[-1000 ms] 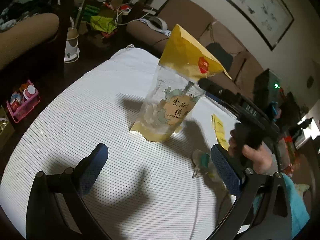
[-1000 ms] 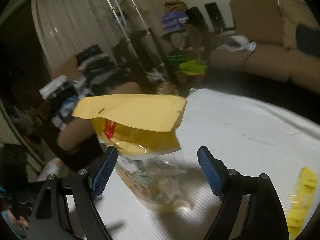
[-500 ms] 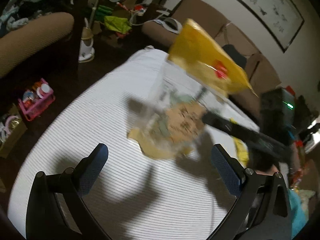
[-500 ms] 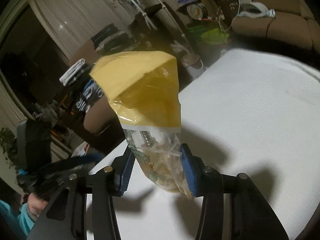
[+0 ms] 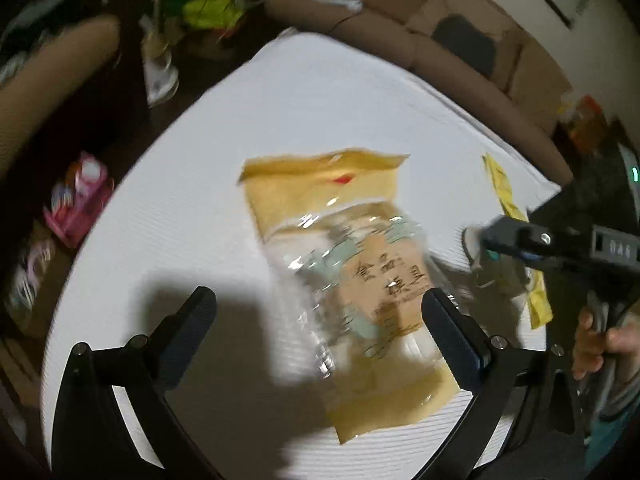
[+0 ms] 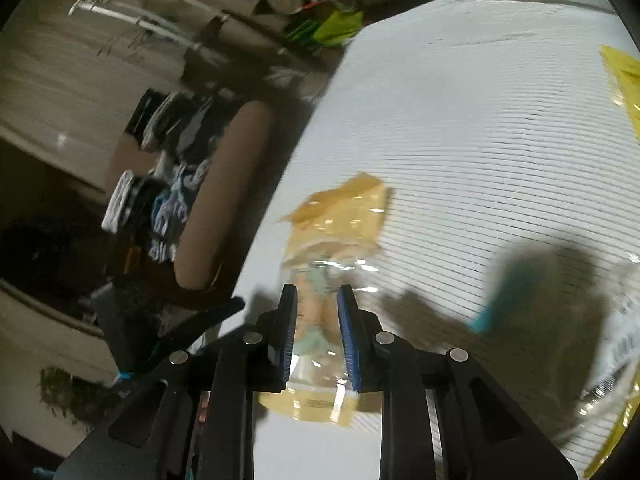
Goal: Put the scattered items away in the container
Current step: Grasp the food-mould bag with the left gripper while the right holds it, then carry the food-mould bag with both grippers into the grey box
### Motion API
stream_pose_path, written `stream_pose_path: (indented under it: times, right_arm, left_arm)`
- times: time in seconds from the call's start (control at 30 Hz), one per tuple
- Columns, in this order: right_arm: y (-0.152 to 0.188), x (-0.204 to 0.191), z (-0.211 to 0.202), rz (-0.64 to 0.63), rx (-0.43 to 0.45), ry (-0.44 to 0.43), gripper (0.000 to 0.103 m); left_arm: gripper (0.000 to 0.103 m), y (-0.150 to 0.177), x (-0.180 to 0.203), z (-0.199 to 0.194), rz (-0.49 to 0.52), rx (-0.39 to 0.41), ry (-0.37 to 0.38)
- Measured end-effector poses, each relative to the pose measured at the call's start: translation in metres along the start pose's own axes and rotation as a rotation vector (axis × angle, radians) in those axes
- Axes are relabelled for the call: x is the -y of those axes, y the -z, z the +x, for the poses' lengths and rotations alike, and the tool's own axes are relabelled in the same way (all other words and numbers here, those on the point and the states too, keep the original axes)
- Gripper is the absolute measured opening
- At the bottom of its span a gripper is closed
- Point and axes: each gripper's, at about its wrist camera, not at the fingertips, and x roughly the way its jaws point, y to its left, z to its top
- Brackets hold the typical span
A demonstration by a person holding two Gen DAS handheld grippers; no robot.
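A clear stand-up pouch [image 5: 360, 280] with a yellow top and a printed label lies tipped over on the white table [image 5: 320, 100], its top pointing away. In the right wrist view my right gripper [image 6: 318, 320] has its jaws closing on the pouch [image 6: 340, 220], and the blue pads pinch its lower body. The left wrist view shows that right gripper [image 5: 486, 236] blurred at the right, held by a person's hand [image 5: 592, 344]. My left gripper [image 5: 320, 320] hangs open just above the pouch's near end without touching it.
A yellow sachet [image 5: 500, 184] and a clear packet with a teal piece [image 6: 492, 304] lie right of the pouch. A brown sofa [image 5: 400, 40] runs behind the table. A pink basket [image 5: 76, 208] sits on the floor at left, beside a brown armchair [image 6: 224, 200].
The pouch stood upright a second ago and now lies tipped over. My right gripper came in around it and narrowed its jaws onto it. The left gripper dipped towards the table, still open.
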Motion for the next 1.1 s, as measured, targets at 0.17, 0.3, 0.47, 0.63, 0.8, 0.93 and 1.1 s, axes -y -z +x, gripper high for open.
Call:
stream_pose_path:
  times: [0.17,0.3,0.47,0.63,0.8,0.93,1.1]
  right_arm:
    - [0.024,0.004,-0.001,0.012,-0.022,0.0,0.076]
    - [0.042,0.01,0.027,0.048,-0.096,0.004,0.076]
    - [0.048,0.017,0.047,0.11,-0.111,-0.087,0.048]
    - [0.057,0.006,0.049,0.083,-0.109,-0.119,0.041]
    - [0.056,-0.001,0.018,0.074,-0.012,-0.137,0.041]
    - [0.054,-0.037,-0.033,-0.05,0.071,-0.073,0.041]
    - [0.067,-0.065,-0.122,-0.128,0.176,-0.043,0.041]
  left_arm:
    - [0.103,0.005,-0.016,0.012,-0.121,-0.086,0.099]
    - [0.103,0.01,-0.014,0.025,-0.142,-0.13,0.093]
    - [0.101,0.015,-0.018,0.025,-0.22,-0.127,0.144]
    - [0.073,0.017,-0.002,0.035,-0.187,-0.161,0.226]
    - [0.055,0.008,0.014,0.009,-0.171,-0.09,0.3]
    - [0.055,0.001,0.047,-0.019,-0.101,-0.011,0.361]
    - [0.055,0.003,0.129,-0.069,0.064,0.098,0.451]
